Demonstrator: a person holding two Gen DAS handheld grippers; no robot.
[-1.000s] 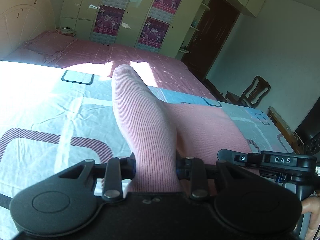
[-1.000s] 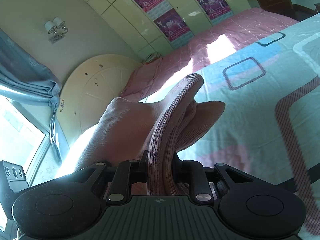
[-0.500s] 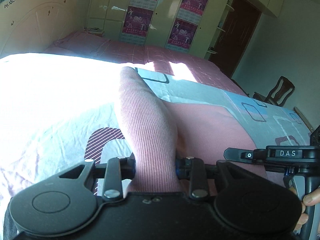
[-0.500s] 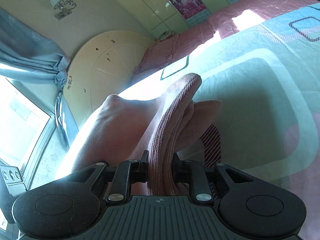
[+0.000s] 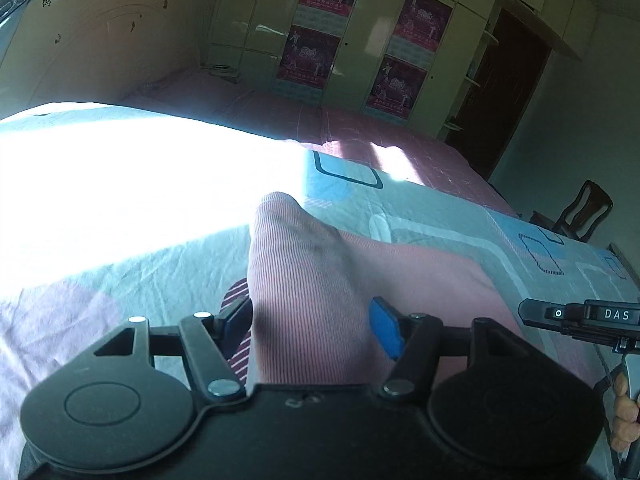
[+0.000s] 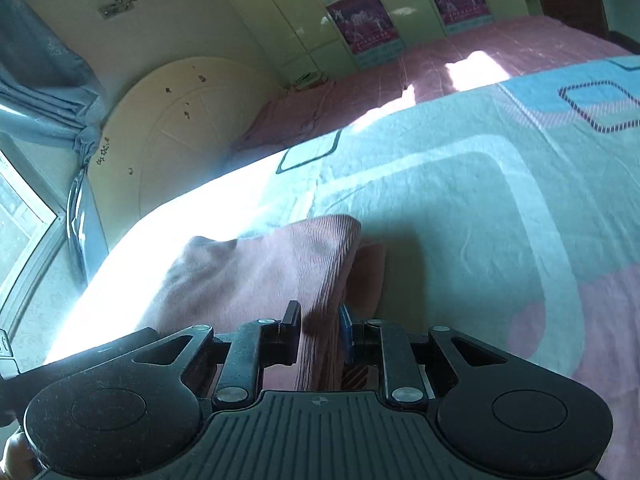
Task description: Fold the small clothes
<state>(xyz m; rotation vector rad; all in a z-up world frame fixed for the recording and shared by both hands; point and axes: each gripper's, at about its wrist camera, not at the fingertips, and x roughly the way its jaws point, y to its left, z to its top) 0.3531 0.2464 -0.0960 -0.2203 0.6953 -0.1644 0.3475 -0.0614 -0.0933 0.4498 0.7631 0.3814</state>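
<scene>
A pink ribbed garment (image 5: 312,292) lies on the patterned bed sheet (image 5: 160,264). In the left wrist view its edge runs between the spread fingers of my left gripper (image 5: 310,320), whose jaws stand open with the blue pad (image 5: 386,330) clear of the cloth. In the right wrist view the garment (image 6: 256,276) lies lower on the sheet (image 6: 480,208). My right gripper (image 6: 319,330) has parted a little, with the cloth's folded edge between the pads. The other gripper's body (image 5: 588,318) shows at the right of the left wrist view.
The bed has a pale round headboard (image 6: 180,120) and a pink cover (image 5: 360,136) at the far side. Wardrobes with posters (image 5: 360,40) stand behind. A wooden chair (image 5: 580,212) and a dark door (image 5: 508,92) are to the right. A window with blue curtains (image 6: 36,92) is at the left.
Both grippers have lowered the garment onto the sheet and their jaws have opened, the left wide, the right slightly. The raised fold of cloth has sunk flatter.
</scene>
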